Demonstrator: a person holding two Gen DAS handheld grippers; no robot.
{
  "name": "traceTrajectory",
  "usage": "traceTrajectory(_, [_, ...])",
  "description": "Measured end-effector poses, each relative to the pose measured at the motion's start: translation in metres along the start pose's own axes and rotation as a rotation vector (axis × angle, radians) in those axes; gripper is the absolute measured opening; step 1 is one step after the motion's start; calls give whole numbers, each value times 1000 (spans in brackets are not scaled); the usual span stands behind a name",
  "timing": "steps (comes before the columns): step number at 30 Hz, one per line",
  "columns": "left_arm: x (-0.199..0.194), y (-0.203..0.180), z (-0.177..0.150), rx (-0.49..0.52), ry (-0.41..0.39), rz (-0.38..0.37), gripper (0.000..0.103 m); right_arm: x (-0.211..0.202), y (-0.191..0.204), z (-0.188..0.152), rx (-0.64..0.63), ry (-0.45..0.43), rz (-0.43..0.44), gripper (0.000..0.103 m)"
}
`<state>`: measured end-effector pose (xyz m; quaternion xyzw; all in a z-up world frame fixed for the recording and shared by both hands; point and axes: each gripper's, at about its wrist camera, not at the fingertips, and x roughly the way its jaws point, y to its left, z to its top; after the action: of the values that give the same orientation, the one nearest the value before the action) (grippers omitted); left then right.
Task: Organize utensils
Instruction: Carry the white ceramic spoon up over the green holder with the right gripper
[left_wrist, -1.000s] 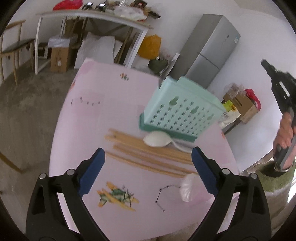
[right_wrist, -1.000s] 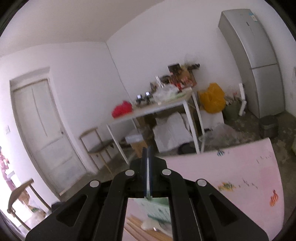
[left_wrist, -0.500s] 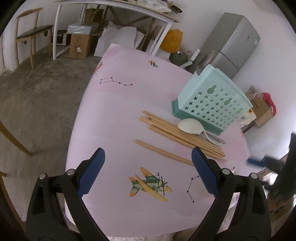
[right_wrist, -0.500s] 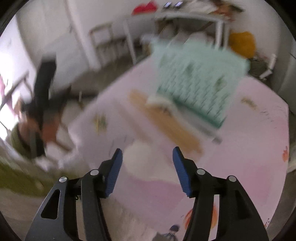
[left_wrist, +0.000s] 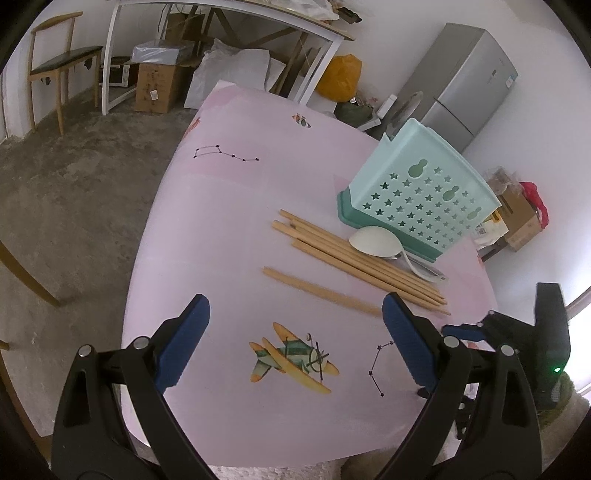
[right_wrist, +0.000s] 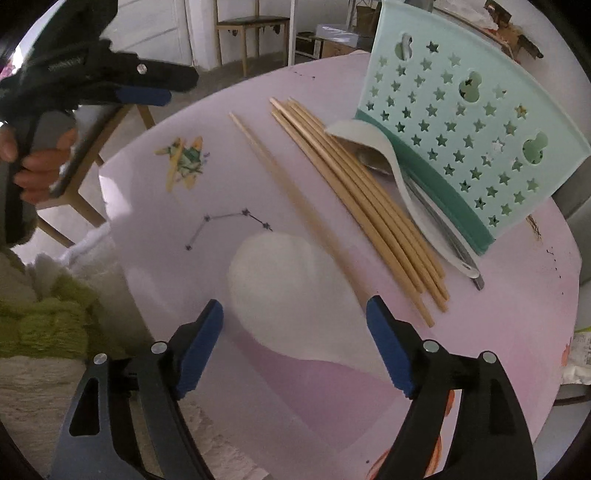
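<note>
Over the pink table (left_wrist: 229, 206) now, both tools in shot. Left gripper (left_wrist: 295, 339) spread wide, nothing between its blue pads (left_wrist: 184, 338), hovering above the printed airplane (left_wrist: 291, 356). Right gripper (right_wrist: 295, 343) still in the middle of opening, jaws parting, nothing clamped; below and between them only a pale blurred white oval patch (right_wrist: 291, 291) on the tablecloth, too soft to name with certainty. Landmark for everything: the mint-green utensil holder (left_wrist: 421, 192), tipped over on its side on the table, star holes facing up. Just beside its dark green base, a white spoon (left_wrist: 376, 240) with a metal utensil (right_wrist: 373, 160) tucked under it, both touching or nearly touching the holder's edge. Next out from the holder, a bundle of wooden chopsticks (left_wrist: 354, 258), lying flat, side by side, the spoon's bowl overlapping them. Further from the holder again, a single chopstick (left_wrist: 317, 290) lying apart from the bundle, roughly parallel. From the right wrist view, that lone stick's (right_wrist: 295, 195) near end running down to just beside the right pad (right_wrist: 388, 350); bundle tips (right_wrist: 432, 295) a little beyond. Seen from the right, a hand (right_wrist: 33, 162) gripping the left tool's handle, well away from the holder.
</note>
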<state>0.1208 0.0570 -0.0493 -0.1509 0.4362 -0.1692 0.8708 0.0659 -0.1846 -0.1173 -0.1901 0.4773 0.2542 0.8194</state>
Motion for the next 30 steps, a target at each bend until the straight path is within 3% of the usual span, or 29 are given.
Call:
traceTrajectory(4, [0, -2, -1, 5, 0, -3, 91, 3, -4, 4, 32, -6, 12, 69])
traceTrajectory(15, [1, -3, -2, -14, 8, -15, 91, -31, -9, -4, 63, -79, -19, 68])
traceTrajectory(21, [0, -4, -3, -9, 5, -16, 91, -82, -34, 4, 219, -258, 45, 68])
traceTrajectory(30, [-1, -6, -2, -7, 1, -13, 91, -159, -92, -6, 521, -630, 266, 68])
